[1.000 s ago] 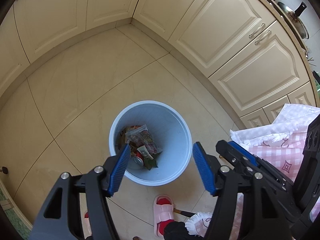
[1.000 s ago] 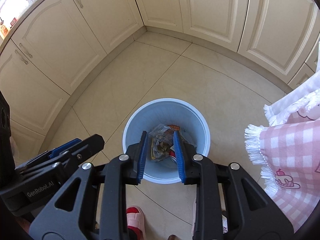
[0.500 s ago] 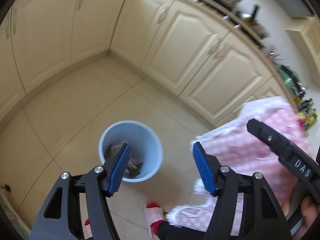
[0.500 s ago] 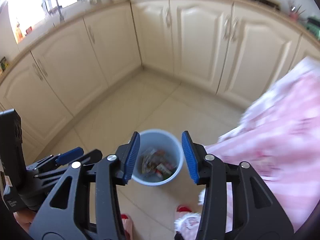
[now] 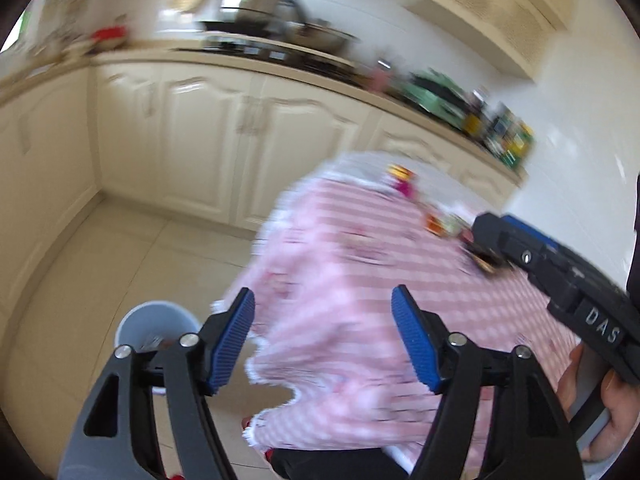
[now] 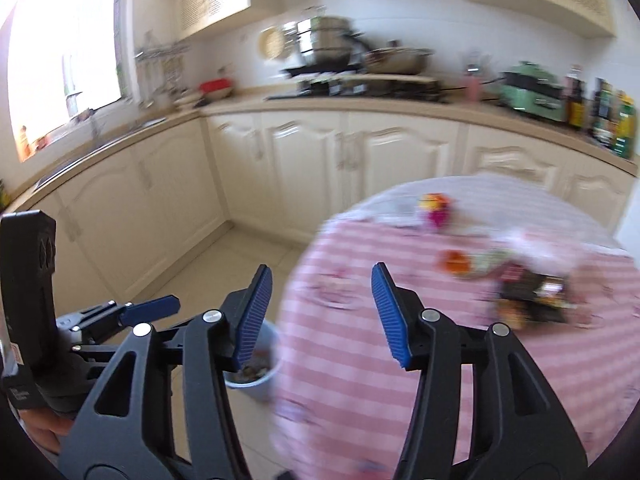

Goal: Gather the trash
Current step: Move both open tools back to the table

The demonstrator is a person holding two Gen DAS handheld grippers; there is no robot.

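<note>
A light blue trash bin (image 5: 154, 326) with wrappers inside stands on the floor left of a round table with a pink checked cloth (image 5: 360, 280); it also shows in the right wrist view (image 6: 260, 376). Blurred trash lies on the cloth: a dark wrapper (image 6: 532, 296), an orange piece (image 6: 454, 260) and a pink-and-yellow piece (image 6: 434, 208). My left gripper (image 5: 322, 340) is open and empty above the table's near edge. My right gripper (image 6: 322, 314) is open and empty over the table's left edge.
Cream kitchen cabinets (image 6: 312, 160) run along the back and left walls. The counter holds pots on a stove (image 6: 352, 56), a green appliance (image 6: 532, 92) and bottles (image 6: 600, 112). A window (image 6: 60, 60) is at the left. The floor is beige tile (image 5: 120, 260).
Both grippers have swung up and right from above the bin to face the table. The right gripper's jaws have opened wider. The bin now sits low and left in both views.
</note>
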